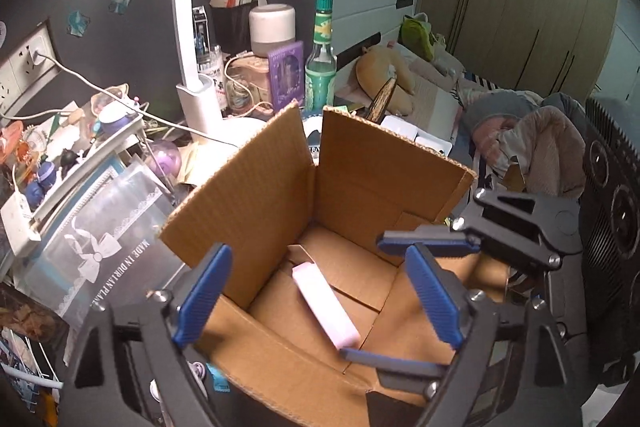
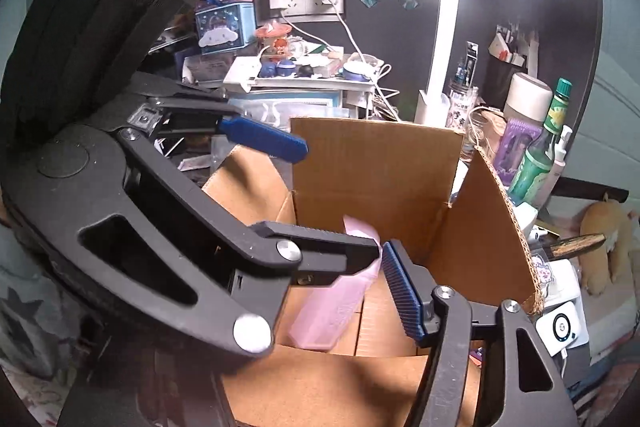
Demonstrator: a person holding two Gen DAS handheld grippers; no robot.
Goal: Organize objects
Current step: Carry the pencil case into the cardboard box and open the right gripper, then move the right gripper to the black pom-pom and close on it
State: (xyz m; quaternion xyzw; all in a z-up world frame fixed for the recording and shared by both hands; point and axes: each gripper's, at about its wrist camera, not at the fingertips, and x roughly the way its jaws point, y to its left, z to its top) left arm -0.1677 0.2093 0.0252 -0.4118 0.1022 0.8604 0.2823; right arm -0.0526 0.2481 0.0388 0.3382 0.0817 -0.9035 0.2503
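Left wrist view: with both grippers [image 1: 316, 295] [image 2: 344, 195] spread wide and empty, a pale pink plastic case [image 1: 325, 305] is seen dropped in the open brown cardboard box [image 1: 248, 183]; another loose object must be fetched next

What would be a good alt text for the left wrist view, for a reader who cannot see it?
An open cardboard box holds a pink rectangular case lying on its bottom, with the open left hand-held gripper above it, gripping nothing. The right hand-held gripper reaches in from the right. Behind the box are a cluttered desk, a green bottle and a white lamp.
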